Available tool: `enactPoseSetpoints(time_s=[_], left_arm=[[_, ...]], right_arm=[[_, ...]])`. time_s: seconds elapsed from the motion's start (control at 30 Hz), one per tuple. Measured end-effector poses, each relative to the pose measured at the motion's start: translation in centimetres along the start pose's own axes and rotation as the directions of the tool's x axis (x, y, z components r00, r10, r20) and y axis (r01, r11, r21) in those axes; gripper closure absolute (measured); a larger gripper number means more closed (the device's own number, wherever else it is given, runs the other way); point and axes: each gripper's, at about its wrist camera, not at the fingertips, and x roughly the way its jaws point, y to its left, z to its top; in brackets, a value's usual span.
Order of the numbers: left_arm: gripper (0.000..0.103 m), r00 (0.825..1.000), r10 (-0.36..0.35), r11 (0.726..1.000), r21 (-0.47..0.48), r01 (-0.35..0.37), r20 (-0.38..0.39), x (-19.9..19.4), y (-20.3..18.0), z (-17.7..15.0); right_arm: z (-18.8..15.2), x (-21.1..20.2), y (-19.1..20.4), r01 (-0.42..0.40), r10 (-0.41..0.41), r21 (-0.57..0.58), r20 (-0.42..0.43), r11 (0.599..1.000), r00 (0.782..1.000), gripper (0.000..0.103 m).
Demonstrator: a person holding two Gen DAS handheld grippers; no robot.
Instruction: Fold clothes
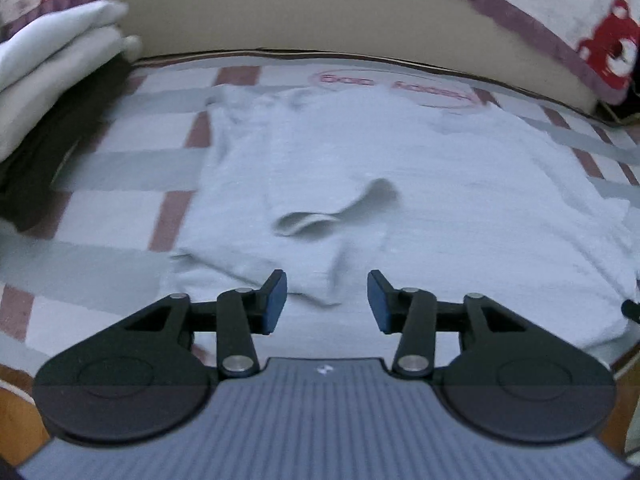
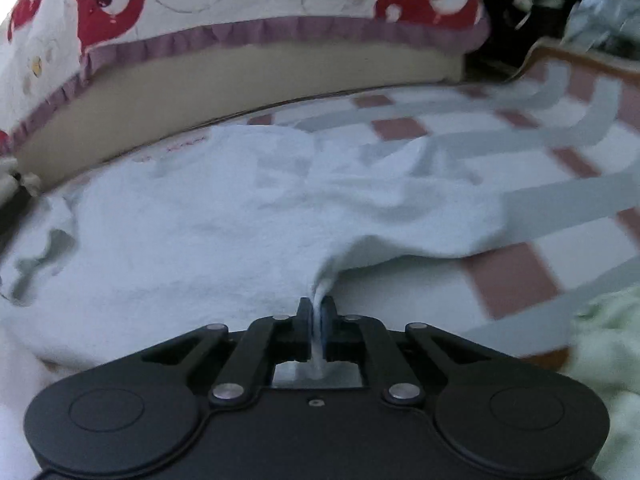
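A pale blue T-shirt [image 1: 400,168] lies spread on the checked bed sheet [image 1: 120,208]. Its left side is folded inward, with a sleeve opening [image 1: 340,208] lying on top near the middle. My left gripper [image 1: 327,300] hovers over the shirt's near edge, jaws open, nothing between the blue pads. In the right wrist view the same T-shirt [image 2: 200,220] stretches ahead, and my right gripper [image 2: 316,320] is shut on a pinched bit of its near edge, the cloth drawn up into a peak between the pads.
A stack of folded white cloth [image 1: 52,64] sits at the far left on a dark base. A bear-print cover with a purple frill [image 2: 240,20] drapes a beige mattress [image 2: 240,76] behind the sheet. A pale green garment [image 2: 608,352] lies at the near right.
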Motion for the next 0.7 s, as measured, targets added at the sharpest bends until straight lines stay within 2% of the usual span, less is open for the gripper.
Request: enactPoseSetpoints(time_s=[0.1,0.17,0.2,0.23,0.27,0.3,0.37,0.4,0.5,0.57,0.67,0.7], left_arm=[[0.046,1.000,-0.031,0.999,0.036,0.031,0.001,-0.1,-2.0,0.4],[0.045,0.998,-0.059,0.996,0.062,0.059,-0.002,-0.1,-3.8,0.9],[0.042,0.997,-0.081,0.994,0.079,0.081,-0.002,0.0,-4.9,1.3],[0.041,0.995,-0.102,0.990,0.097,0.102,-0.003,0.1,-6.0,1.7],[0.038,0.992,-0.123,0.986,0.114,0.123,-0.004,0.1,-7.1,2.0],[0.037,0.989,-0.145,0.981,0.131,0.144,-0.006,0.2,-8.1,2.4],[0.037,0.983,-0.182,0.968,0.169,0.184,-0.027,1.0,-10.6,3.0],[0.037,0.979,-0.198,0.961,0.189,0.203,-0.042,1.4,-11.9,3.2],[0.037,0.970,-0.225,0.937,0.253,0.241,-0.091,3.3,-15.7,4.1],[0.037,0.970,-0.219,0.927,0.289,0.240,-0.102,4.2,-17.5,4.5],[0.037,0.961,-0.248,0.913,0.304,0.273,-0.119,5.4,-19.5,5.4],[0.037,0.955,-0.265,0.908,0.299,0.293,-0.130,6.0,-19.9,5.8]], right_arm=[[-0.2,0.1,-1.3,0.041,-0.039,0.050,-0.035,0.998,0.999,0.100],[0.3,-0.2,-2.5,0.124,-0.118,0.114,-0.056,0.986,0.991,0.099],[0.6,-0.5,-3.2,0.174,-0.167,0.149,-0.062,0.973,0.984,0.086],[0.9,-1.0,-4.5,0.161,-0.153,0.207,-0.052,0.965,0.987,0.074],[1.2,-1.5,-6.1,0.083,-0.078,0.288,-0.030,0.954,0.997,0.067],[1.5,-1.8,-7.6,-0.001,0.004,0.373,-0.008,0.928,1.000,0.051],[2.1,-1.6,-9.9,-0.114,0.118,0.518,0.027,0.848,0.993,0.048],[2.4,-1.3,-10.5,-0.133,0.135,0.550,0.036,0.825,0.990,0.047],[3.7,0.0,-11.1,-0.047,0.035,0.562,0.032,0.826,0.999,0.040],[4.7,1.0,-11.3,0.034,-0.052,0.547,0.017,0.836,0.999,0.039],[6.3,3.1,-11.1,0.191,-0.188,0.448,-0.051,0.873,0.981,0.035],[6.6,3.9,-11.1,0.212,-0.206,0.414,-0.059,0.885,0.977,0.032]])
